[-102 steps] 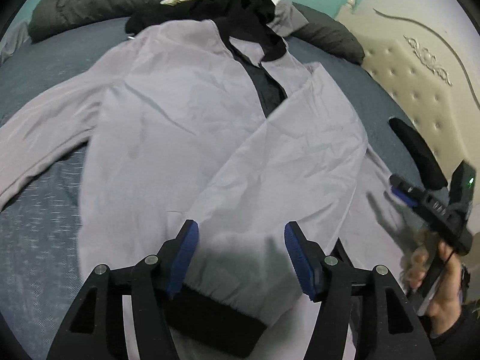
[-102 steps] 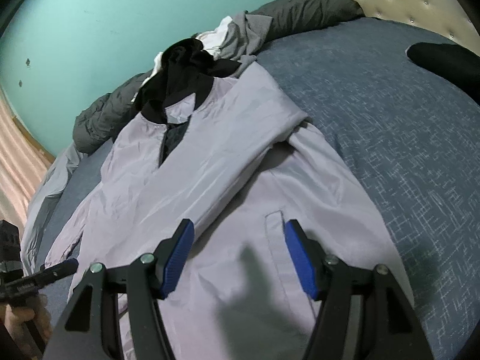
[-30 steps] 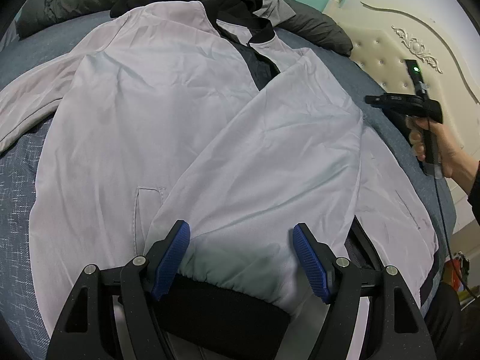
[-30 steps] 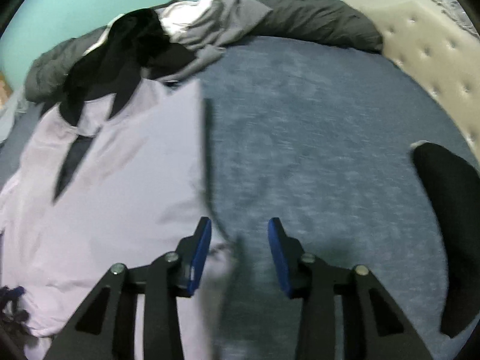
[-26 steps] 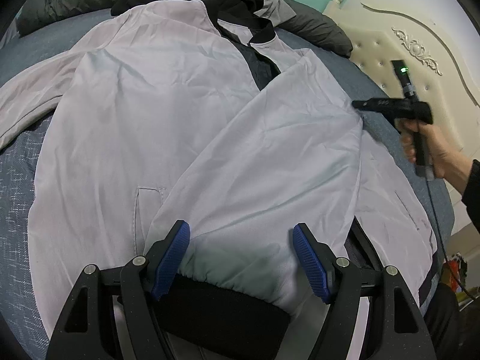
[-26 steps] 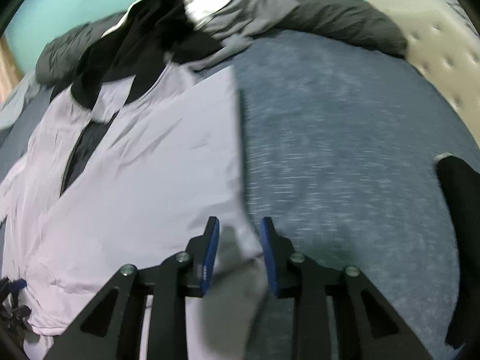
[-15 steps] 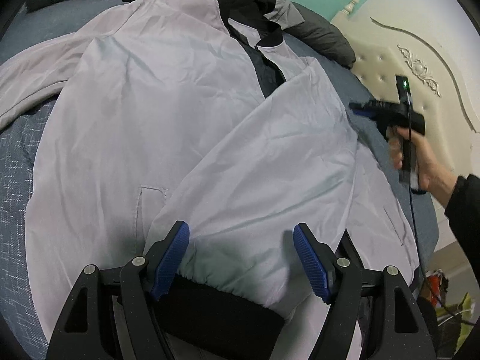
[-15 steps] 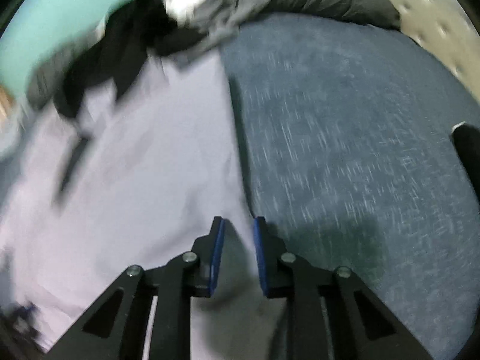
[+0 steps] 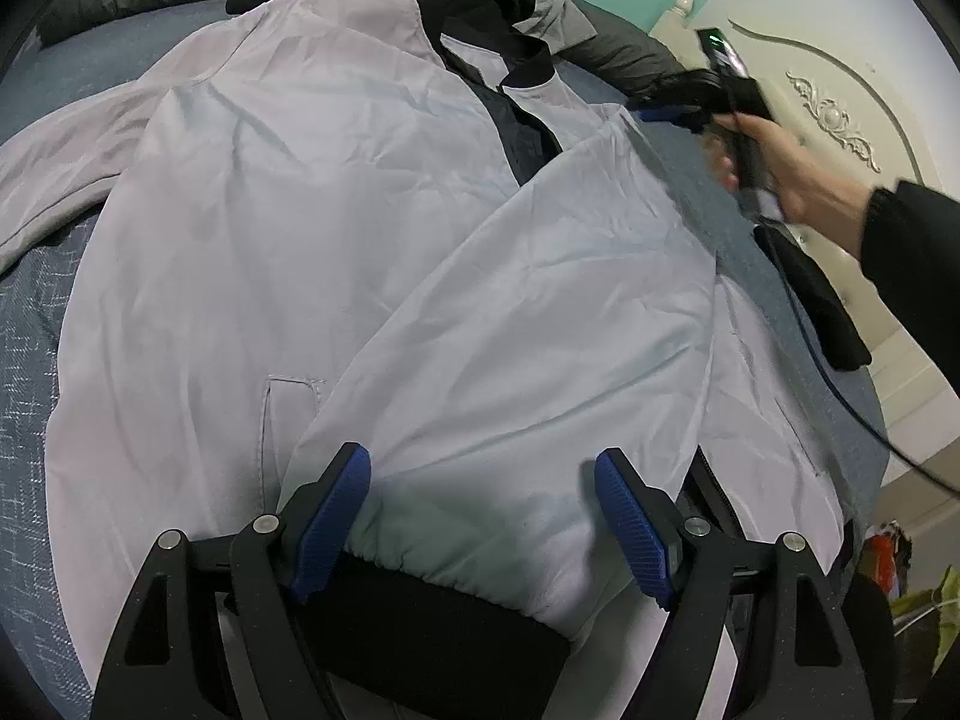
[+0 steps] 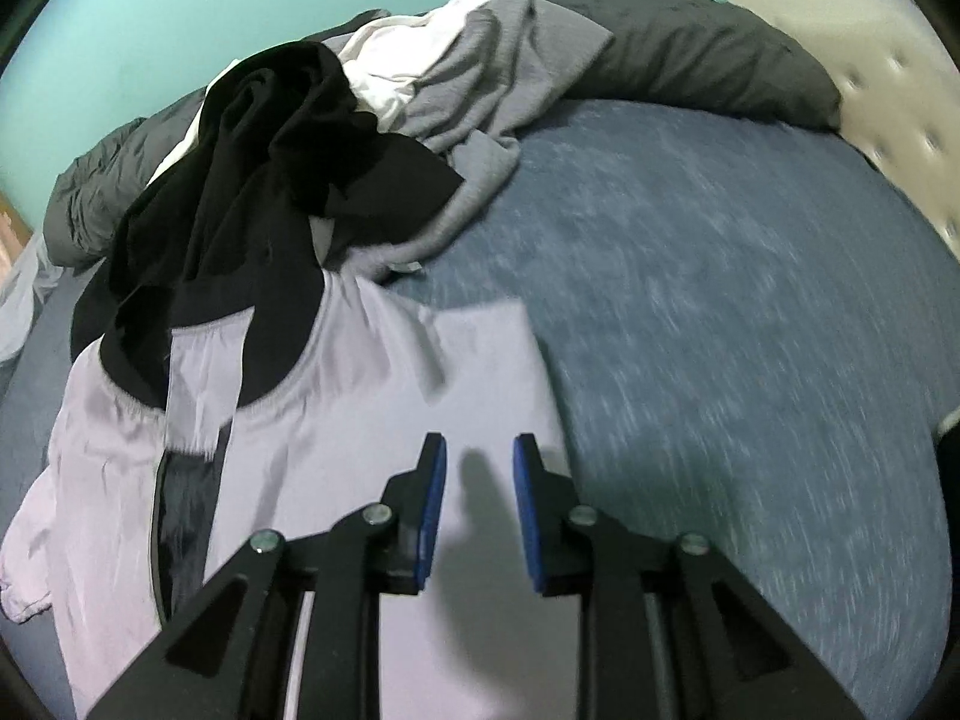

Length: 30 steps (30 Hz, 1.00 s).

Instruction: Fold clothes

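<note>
A lilac jacket [image 9: 336,228] with a black collar lies front up on the bed. Its right sleeve [image 9: 540,330] is folded across the body, and the black cuff [image 9: 432,630] ends under my left gripper [image 9: 483,462]. That gripper's jaws are opening wide; the sleeve end lies between them, but the pads do not press it. A hand holds my right gripper [image 9: 666,114] at the jacket's far shoulder. In the right wrist view, the right gripper [image 10: 480,444] hovers over the folded shoulder edge of the jacket [image 10: 372,420]. Its jaws stand narrowly apart with nothing pinched.
A heap of black [image 10: 288,150], grey [image 10: 480,90] and white clothes lies past the collar, with a dark duvet [image 10: 690,54] behind it. The blue bedsheet [image 10: 720,300] spreads to the right. A black item [image 9: 822,312] lies near the cream headboard [image 9: 840,90].
The right gripper travelled along the jacket's right edge up to the shoulder near the collar, and its jaws narrowed. The left gripper stayed over the cuff, jaws slightly wider.
</note>
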Tool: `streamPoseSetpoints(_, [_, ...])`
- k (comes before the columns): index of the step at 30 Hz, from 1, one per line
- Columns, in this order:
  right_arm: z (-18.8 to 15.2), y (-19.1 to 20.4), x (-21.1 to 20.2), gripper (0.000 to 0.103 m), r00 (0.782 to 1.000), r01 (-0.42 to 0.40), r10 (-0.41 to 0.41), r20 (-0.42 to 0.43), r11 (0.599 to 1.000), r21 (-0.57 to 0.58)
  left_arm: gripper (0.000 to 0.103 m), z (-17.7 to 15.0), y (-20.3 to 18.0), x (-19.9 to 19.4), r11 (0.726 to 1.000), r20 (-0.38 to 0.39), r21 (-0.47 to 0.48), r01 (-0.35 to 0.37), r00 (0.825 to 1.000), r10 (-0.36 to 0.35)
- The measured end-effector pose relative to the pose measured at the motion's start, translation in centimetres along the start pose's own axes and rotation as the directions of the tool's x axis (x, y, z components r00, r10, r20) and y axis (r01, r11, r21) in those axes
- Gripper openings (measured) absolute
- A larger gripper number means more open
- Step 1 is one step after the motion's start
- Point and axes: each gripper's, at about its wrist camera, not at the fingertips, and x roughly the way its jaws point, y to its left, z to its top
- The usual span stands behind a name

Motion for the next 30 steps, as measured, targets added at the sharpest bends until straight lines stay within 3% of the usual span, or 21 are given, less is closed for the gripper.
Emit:
streamPoseSetpoints(7, [3.2, 0.8, 5.0, 0.022, 0.992, 0.107, -0.108, -0.058, 0.994, -0.032, 0.081, -0.4, 0.0, -0.1, 1.0, 0.006, 0.008, -0.002, 1.0, 0.002])
streamPoseSetpoints(12, [3.6, -0.2, 8.8, 0.022, 0.966, 0.211, -0.218, -0.139, 0.975, -0.065, 0.081, -0.4, 0.1, -0.1, 1.0, 0.009, 0.01, 0.001, 1.0, -0.001])
streamPoseSetpoints(15, [3.8, -0.8, 9.9, 0.023, 0.955, 0.25, -0.262, -0.139, 0.963, -0.098, 0.081, -0.5, 0.0, 0.0, 1.0, 0.008, 0.016, -0.005, 1.0, 0.004])
streamPoseSetpoints(18, [3.9, -1.5, 8.8, 0.024, 0.965, 0.248, -0.252, -0.077, 0.967, -0.057, 0.081, -0.6, 0.1, -0.2, 1.0, 0.01, 0.014, -0.001, 1.0, 0.001])
streamPoseSetpoints(22, [4.5, -2.5, 5.1, 0.032, 0.984, 0.159, -0.159, 0.076, 0.987, 0.015, 0.081, -0.6, 0.0, -0.2, 1.0, 0.012, 0.013, 0.001, 1.0, -0.001])
streamPoseSetpoints(26, [4.6, -3.3, 3.6, 0.034, 0.993, 0.088, -0.091, 0.071, 0.995, 0.045, 0.081, -0.6, 0.0, -0.2, 1.0, 0.012, 0.012, 0.0, 1.0, 0.0])
streamPoseSetpoints(27, [4.4, -3.2, 3.4, 0.032, 0.995, 0.073, -0.075, 0.064, 0.997, 0.037, 0.081, -0.6, 0.0, -0.2, 1.0, 0.012, 0.012, 0.0, 1.0, 0.0])
streamPoseSetpoints(28, [4.3, -3.1, 3.3, 0.021, 0.997, 0.058, -0.059, 0.057, 0.998, 0.028, 0.081, -0.6, 0.0, -0.2, 1.0, 0.013, 0.011, 0.001, 1.0, -0.001])
streamPoseSetpoints(30, [3.9, -2.0, 3.7, 0.013, 0.999, 0.047, -0.047, 0.027, 0.999, 0.002, 0.081, -0.6, 0.0, -0.2, 1.0, 0.013, 0.011, 0.001, 1.0, -0.002])
